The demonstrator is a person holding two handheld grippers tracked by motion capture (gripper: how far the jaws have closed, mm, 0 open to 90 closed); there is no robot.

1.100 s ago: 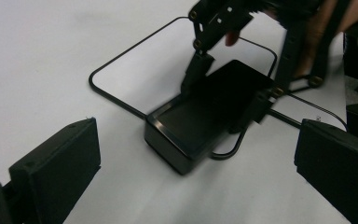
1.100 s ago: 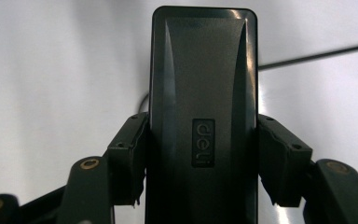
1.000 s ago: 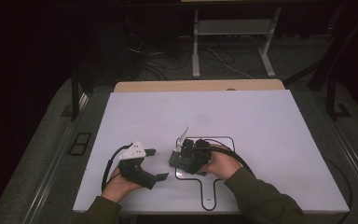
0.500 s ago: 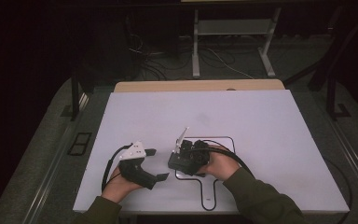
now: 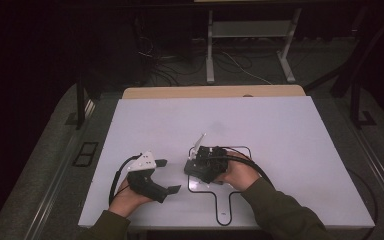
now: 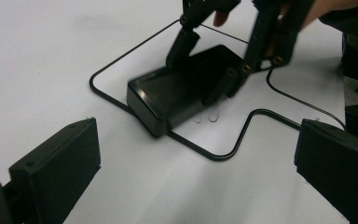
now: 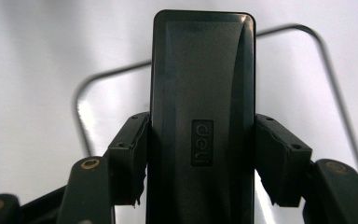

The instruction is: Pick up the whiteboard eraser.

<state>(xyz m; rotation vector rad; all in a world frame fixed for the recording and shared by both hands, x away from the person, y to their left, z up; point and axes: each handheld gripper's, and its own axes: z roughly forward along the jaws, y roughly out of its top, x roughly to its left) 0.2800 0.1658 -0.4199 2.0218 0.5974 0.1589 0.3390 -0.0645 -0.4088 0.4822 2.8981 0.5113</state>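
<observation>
Little had changed over the last second: both hands stayed where they were, and the right gripper (image 5: 196,165) remained clenched on the flat black rectangular plastic case (image 7: 201,116), so the grasp looked settled and a lift or shift could follow. The case sat lengthwise between the pads, squeezed on both long sides, resting on the white table (image 5: 280,130) inside the black outline drawn on it (image 6: 223,156). The left gripper (image 5: 171,176) lay just beside it, jaws spread wide and holding nothing, aimed towards the case.
</observation>
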